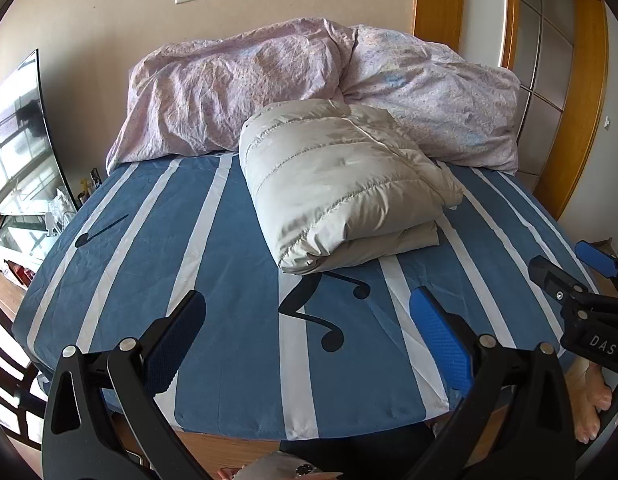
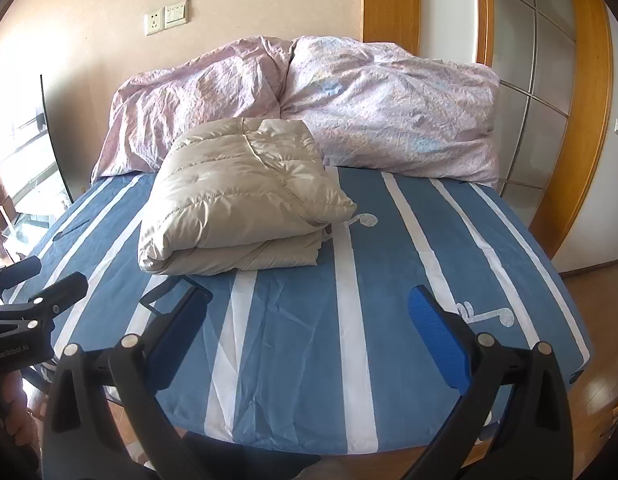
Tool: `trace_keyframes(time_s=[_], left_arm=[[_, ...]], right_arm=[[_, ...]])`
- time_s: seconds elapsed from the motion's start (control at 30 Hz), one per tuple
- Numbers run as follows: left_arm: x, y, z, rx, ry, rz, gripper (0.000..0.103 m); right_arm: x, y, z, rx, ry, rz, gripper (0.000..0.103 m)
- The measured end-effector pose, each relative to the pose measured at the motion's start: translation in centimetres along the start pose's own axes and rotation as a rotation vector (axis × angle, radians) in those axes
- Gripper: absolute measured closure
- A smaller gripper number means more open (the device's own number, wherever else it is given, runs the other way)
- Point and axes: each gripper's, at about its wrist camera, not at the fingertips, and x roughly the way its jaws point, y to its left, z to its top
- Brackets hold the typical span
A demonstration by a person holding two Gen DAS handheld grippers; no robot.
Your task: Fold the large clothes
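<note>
Both grippers, left gripper and right gripper, gape wide, empty.

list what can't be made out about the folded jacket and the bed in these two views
- Puffer jacket: sleeves, front and zipper folded inside, both views.
- Jacket's far edge: hidden by its own bulk where it meets the pink duvet.
- Bed sheet near corners: covered by the jaws' arms.
- Bed's head: buried under the duvet.

Glossy quilted beige jacket at frame centre lies on the matt cotton sheet; crinkled duvet above.
</note>
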Motion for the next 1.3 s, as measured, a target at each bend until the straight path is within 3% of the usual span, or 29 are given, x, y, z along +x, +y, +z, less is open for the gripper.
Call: trace_keyframes(time_s=[1.3], left_arm=[[0.2, -0.7, -0.1, -0.003, 0.010, -0.018, 0.001]], right_arm=[[1.0, -1.1, -0.1, 0.004, 0.018, -0.008, 0.002]])
